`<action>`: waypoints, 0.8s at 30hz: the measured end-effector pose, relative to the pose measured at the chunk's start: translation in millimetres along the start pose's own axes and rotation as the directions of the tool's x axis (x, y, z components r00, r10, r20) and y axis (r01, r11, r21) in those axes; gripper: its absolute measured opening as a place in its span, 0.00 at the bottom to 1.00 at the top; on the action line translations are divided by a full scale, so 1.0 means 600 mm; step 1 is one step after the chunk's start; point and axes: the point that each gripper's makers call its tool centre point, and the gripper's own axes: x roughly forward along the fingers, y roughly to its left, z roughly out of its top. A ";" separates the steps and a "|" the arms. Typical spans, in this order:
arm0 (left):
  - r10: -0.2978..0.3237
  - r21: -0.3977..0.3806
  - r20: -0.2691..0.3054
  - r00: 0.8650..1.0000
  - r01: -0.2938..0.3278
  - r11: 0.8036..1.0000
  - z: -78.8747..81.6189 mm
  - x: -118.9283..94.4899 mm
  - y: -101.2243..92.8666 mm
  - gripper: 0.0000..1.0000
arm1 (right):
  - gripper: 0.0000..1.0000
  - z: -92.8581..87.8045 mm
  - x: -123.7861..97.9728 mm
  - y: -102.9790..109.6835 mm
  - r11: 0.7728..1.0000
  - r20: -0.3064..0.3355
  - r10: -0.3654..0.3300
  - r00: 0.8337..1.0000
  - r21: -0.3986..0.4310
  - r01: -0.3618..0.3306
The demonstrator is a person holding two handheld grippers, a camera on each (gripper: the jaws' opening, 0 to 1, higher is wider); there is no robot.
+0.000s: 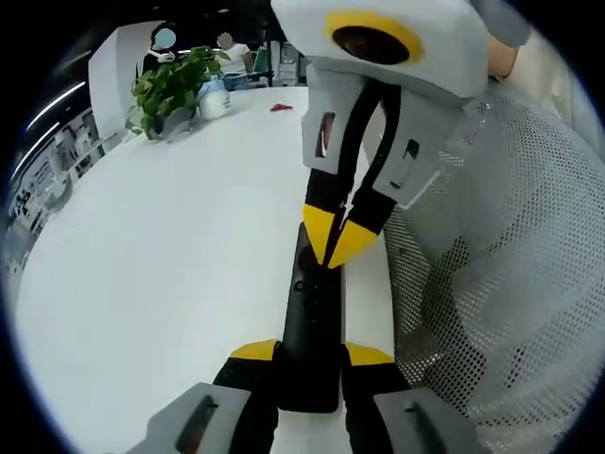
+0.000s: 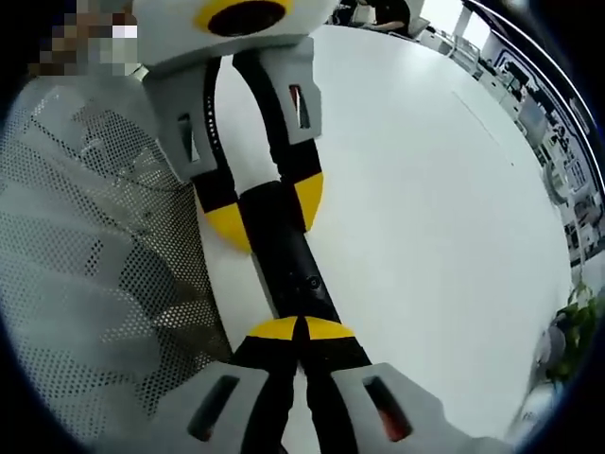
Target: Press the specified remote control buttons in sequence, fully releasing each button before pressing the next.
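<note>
Gripping the near end of a long black remote control [image 1: 310, 331], the left gripper [image 1: 312, 354] has its yellow-tipped jaws set against the remote's two long sides, holding it over the white table [image 1: 170, 274]. The right gripper [image 1: 338, 242] comes in from the far end in the left gripper view, its jaws drawn together to a point, and that point rests on the remote's upper face near its buttons. In the right gripper view the same closed jaw tips [image 2: 299, 331] press on the remote [image 2: 288, 255] while the left gripper [image 2: 267, 210] clasps its far end. A potted plant [image 1: 170, 90] stands at the table's far edge, and a white mesh chair back [image 1: 492, 274] is just beside the table.
</note>
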 end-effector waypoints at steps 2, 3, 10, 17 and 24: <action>0.000 0.035 -0.004 1.000 0.000 0.999 -0.001 0.000 -0.002 0.25 | 0.00 -0.001 0.000 -0.001 1.000 -0.007 -0.004 1.000 0.005 0.004; 0.001 0.037 -0.006 1.000 -0.001 0.999 -0.001 0.000 -0.003 0.25 | 0.00 -0.002 0.000 -0.001 1.000 -0.007 -0.006 1.000 0.008 0.006; 0.005 0.043 -0.011 1.000 -0.004 0.999 -0.001 0.001 -0.002 0.25 | 0.00 -0.003 -0.002 -0.002 0.999 0.029 -0.017 0.999 0.034 0.016; 0.006 0.043 -0.011 1.000 -0.006 0.999 -0.001 0.001 -0.002 0.25 | 0.00 -0.004 -0.004 -0.002 0.995 0.088 -0.014 0.996 0.097 0.006; 0.010 0.046 -0.015 1.000 -0.009 0.999 -0.001 0.002 -0.002 0.25 | 0.00 -0.002 -0.004 0.000 0.998 0.066 -0.033 0.997 0.060 0.029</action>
